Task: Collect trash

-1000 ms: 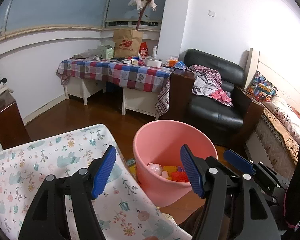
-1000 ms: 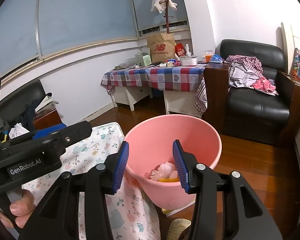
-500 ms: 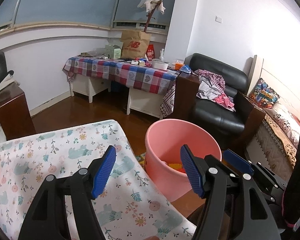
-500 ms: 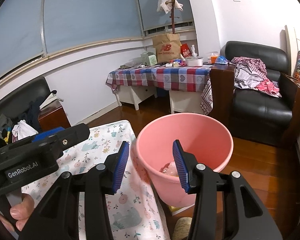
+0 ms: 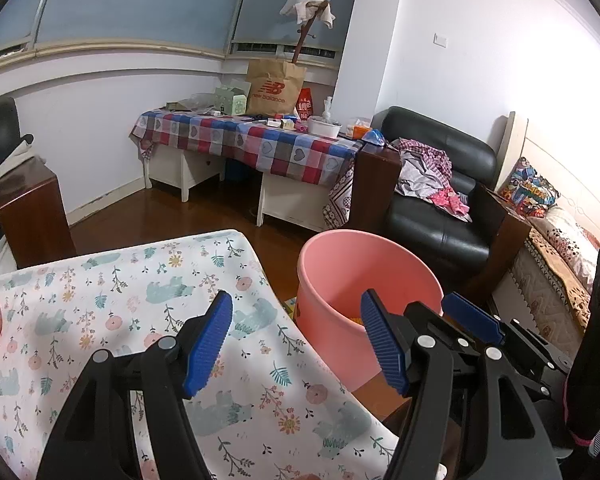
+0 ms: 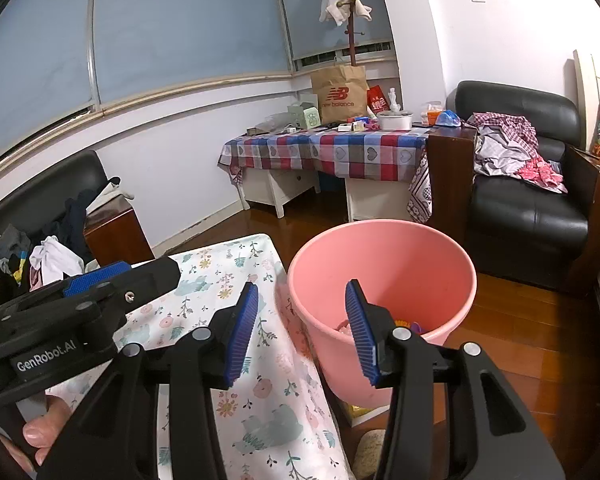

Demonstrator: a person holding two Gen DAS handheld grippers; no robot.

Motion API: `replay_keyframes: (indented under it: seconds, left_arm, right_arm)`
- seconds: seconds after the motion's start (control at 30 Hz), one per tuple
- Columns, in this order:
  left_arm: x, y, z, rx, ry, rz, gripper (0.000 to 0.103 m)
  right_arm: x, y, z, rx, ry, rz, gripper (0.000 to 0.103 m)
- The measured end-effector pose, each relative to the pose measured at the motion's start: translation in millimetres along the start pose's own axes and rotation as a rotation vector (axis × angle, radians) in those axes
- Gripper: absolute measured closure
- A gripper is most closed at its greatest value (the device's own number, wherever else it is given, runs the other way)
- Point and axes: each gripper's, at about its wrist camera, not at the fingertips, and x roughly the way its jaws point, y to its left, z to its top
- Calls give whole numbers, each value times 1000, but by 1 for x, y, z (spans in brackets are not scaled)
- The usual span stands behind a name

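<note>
A floral tablecloth [image 5: 112,304] covers the near table, beside a pink bin [image 6: 384,268] standing on the wood floor [image 6: 540,332] (trash lies inside). Both the left gripper [image 5: 296,338] and right gripper [image 6: 302,328] are parted, holding nothing.

Empty, wide-apart left gripper [image 5: 296,338] above floral tablecloth [image 5: 112,292], pink bucket [image 5: 340,280] at two o'clock.

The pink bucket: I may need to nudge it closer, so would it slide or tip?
The pink bucket looks like thin plastic holding little trash, so probably light. It tapers downward, so a push at the rim might tip it; the glossy wooden floor suggests easy sliding.
</note>
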Motion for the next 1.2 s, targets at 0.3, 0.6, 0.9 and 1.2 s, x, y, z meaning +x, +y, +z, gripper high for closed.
replay_keyframes:
  seconds: [0.3, 0.6, 0.9, 1.2]
  left_arm:
    - [-6, -1, -4, 9, -5, 3, 37]
    - [-15, -2, -5, 18, -14, 4, 38]
    - [-16, -2, -5, 19, -14, 3, 38]
    - [-19, -4, -11, 16, -6, -3, 38]
  right_arm:
    - [-1, 0, 0, 1, -1, 0, 57]
    - [-6, 9, -3, -5, -4, 4, 57]
    - [-6, 9, -4, -5, -3, 4, 57]
    - [-8, 13, -7, -8, 1, 4, 57]
